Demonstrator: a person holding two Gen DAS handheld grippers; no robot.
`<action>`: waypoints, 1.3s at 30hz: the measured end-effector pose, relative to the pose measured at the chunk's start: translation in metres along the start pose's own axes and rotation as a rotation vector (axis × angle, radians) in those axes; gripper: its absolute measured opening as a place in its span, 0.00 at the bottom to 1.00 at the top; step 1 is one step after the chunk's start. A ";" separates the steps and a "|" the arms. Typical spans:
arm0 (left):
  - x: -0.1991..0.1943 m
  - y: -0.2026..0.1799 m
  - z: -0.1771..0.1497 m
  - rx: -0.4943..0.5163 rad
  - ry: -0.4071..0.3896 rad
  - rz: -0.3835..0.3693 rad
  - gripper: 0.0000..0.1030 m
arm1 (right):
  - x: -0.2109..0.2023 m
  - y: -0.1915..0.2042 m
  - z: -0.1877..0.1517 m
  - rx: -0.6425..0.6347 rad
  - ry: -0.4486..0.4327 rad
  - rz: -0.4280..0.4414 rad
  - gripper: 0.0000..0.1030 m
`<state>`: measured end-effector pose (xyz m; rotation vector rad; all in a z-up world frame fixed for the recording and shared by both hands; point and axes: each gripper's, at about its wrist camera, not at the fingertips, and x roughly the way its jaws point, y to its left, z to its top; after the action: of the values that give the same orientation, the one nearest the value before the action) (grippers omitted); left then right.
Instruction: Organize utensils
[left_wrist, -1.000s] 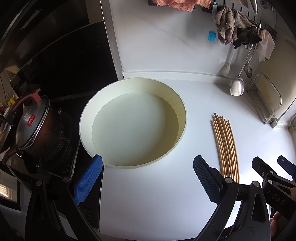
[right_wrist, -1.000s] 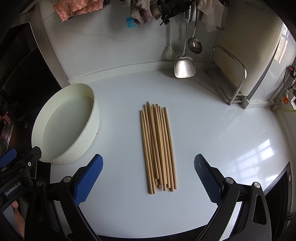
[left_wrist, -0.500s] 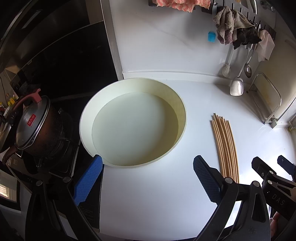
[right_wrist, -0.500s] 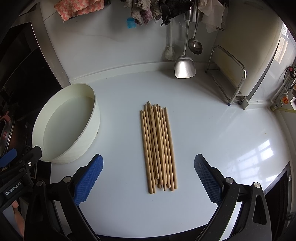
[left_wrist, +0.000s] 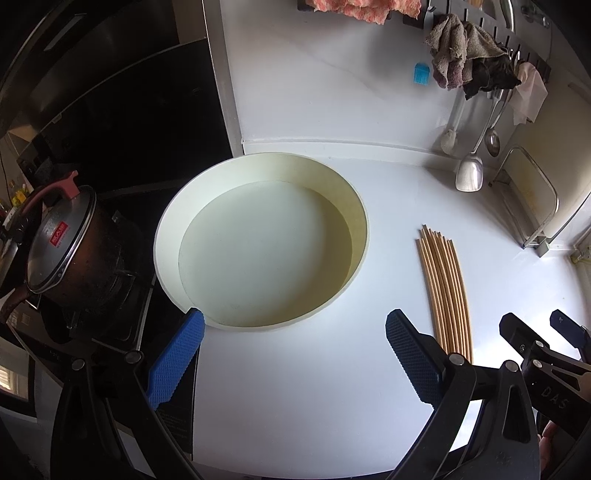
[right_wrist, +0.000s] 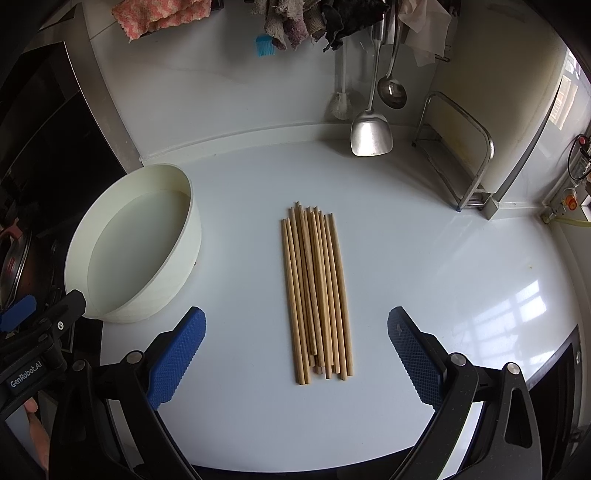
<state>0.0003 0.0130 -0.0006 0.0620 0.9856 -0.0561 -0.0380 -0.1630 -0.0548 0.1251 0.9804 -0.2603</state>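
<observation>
Left wrist view: the left gripper (left_wrist: 293, 354) hangs with its jaws spread wide and empty over the white counter (left_wrist: 295, 406), just before the cream basin (left_wrist: 354, 221). The wooden chopsticks (left_wrist: 445, 291) lie in a bundle to the basin's right, apart from it. A lidded pot (left_wrist: 70, 254) sits on the stove at left.

Right wrist view: the right gripper (right_wrist: 295, 350) is also wide open, holding nothing, with the chopsticks lying between its fingers' line, seemingly untouched. A metal spatula (right_wrist: 370, 136) hangs by the wall behind.
</observation>
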 end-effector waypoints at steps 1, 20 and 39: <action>0.001 -0.002 -0.001 -0.001 0.001 -0.006 0.94 | 0.000 -0.003 -0.001 0.001 0.000 0.007 0.92; 0.064 -0.091 -0.033 0.037 -0.003 -0.130 0.94 | 0.067 -0.119 -0.031 -0.013 -0.015 0.008 0.92; 0.126 -0.114 -0.049 0.026 -0.028 -0.076 0.94 | 0.154 -0.119 -0.024 -0.064 -0.071 0.045 0.92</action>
<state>0.0205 -0.0994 -0.1353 0.0477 0.9589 -0.1394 -0.0081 -0.2974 -0.1949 0.0791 0.9129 -0.1904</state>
